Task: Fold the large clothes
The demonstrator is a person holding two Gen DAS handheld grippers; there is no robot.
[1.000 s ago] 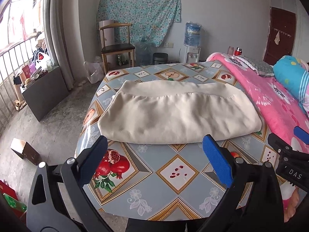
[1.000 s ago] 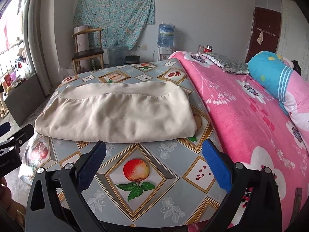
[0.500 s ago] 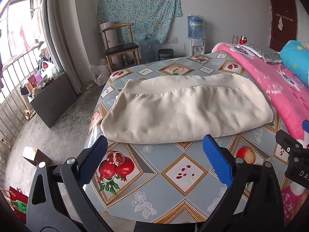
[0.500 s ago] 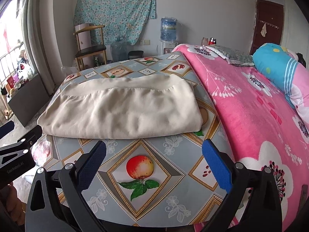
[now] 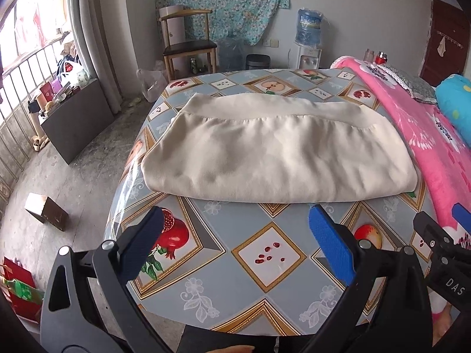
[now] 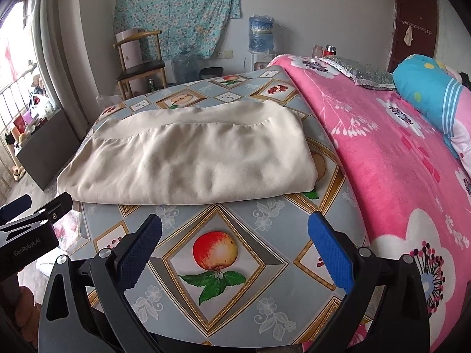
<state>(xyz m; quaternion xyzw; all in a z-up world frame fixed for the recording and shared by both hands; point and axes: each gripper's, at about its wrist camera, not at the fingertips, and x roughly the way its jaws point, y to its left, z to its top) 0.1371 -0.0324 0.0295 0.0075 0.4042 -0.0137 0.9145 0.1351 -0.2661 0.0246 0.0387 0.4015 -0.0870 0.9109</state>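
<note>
A cream garment (image 5: 276,153) (image 6: 191,158) lies folded into a wide rectangle on the fruit-patterned cloth (image 5: 265,253) (image 6: 259,214) that covers the bed. Its broad hem band runs along the far side. My left gripper (image 5: 235,235) is open, held above the cloth just short of the garment's near edge, with nothing between its blue pads. My right gripper (image 6: 235,236) is also open and empty, hovering over the printed apple (image 6: 215,250) in front of the garment's near right part. Each gripper shows at the edge of the other's view.
A pink floral blanket (image 6: 397,158) covers the right side of the bed, with a blue pillow (image 6: 426,88) beyond it. To the left the bed edge drops to a concrete floor (image 5: 59,182) with a small box (image 5: 45,211). A wooden chair (image 5: 188,47) and water dispenser (image 5: 307,38) stand at the far wall.
Both grippers have edged closer to the garment and turned slightly, so it sits larger in both views. Both stay open; the garment has not moved.
</note>
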